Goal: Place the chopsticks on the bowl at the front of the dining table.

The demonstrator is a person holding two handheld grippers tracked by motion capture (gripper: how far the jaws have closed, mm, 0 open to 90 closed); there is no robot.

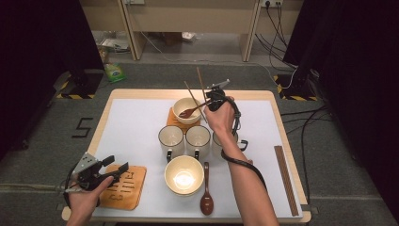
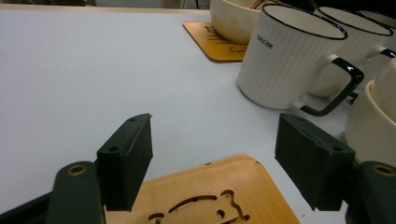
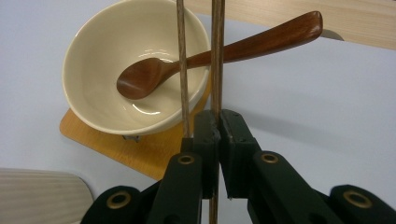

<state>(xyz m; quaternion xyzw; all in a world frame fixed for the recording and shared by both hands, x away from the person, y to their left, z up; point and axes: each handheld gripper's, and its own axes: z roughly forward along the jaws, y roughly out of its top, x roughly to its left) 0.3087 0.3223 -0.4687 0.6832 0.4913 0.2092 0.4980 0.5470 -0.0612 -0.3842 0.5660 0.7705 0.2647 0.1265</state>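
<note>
My right gripper (image 1: 210, 100) hovers beside the far cream bowl (image 1: 187, 110), shut on a pair of thin wooden chopsticks (image 1: 199, 86) that stick up and away from it. In the right gripper view the jaws (image 3: 217, 117) clamp one stick (image 3: 216, 56), and the other stick (image 3: 182, 60) runs along the left jaw. Below them the bowl (image 3: 102, 70) holds a brown wooden spoon (image 3: 224, 49) and sits on a wooden coaster (image 3: 135, 151). My left gripper (image 1: 117, 164) rests at the near left, open over a second cut-out coaster (image 1: 124, 188). Nothing is between its jaws (image 2: 215, 135).
Two white mugs (image 1: 171, 139) (image 1: 198, 138) stand mid-table, and a third is partly hidden behind the right forearm. A near bowl (image 1: 184, 175) and a second brown spoon (image 1: 206, 193) lie in front. Another chopstick pair (image 1: 286, 179) lies along the right edge of the white mat (image 1: 136, 117).
</note>
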